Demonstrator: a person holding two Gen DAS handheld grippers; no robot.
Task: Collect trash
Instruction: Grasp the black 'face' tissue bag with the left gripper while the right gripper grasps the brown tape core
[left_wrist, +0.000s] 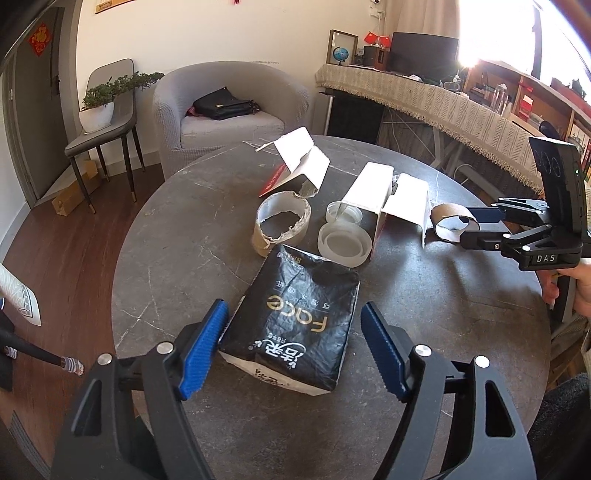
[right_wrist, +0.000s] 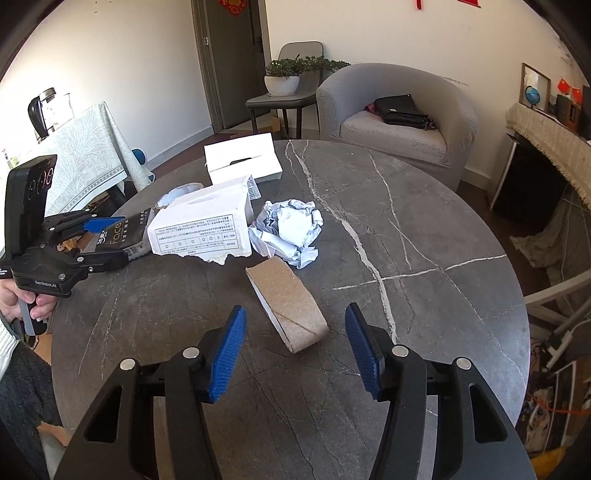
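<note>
A black "Face" tissue pack (left_wrist: 295, 325) lies on the round grey marble table (left_wrist: 184, 229), between the fingers of my open left gripper (left_wrist: 295, 350). Behind it sit a torn cardboard ring (left_wrist: 281, 226), clear plastic lids (left_wrist: 343, 242) and torn white boxes (left_wrist: 369, 192). In the right wrist view my open right gripper (right_wrist: 295, 350) straddles a brown cardboard roll (right_wrist: 288, 306) without touching it. That roll shows in the left wrist view (left_wrist: 448, 221) at the right gripper's fingertips. A crumpled paper ball (right_wrist: 291, 229) and a torn printed box (right_wrist: 203, 229) lie beyond it.
A grey armchair (left_wrist: 229, 107) with a black bag stands behind the table. A chair with a potted plant (left_wrist: 99, 107) is at the left. A cloth-covered shelf unit (left_wrist: 443, 99) runs along the right. A white tissue box (right_wrist: 242, 158) sits at the table's far edge.
</note>
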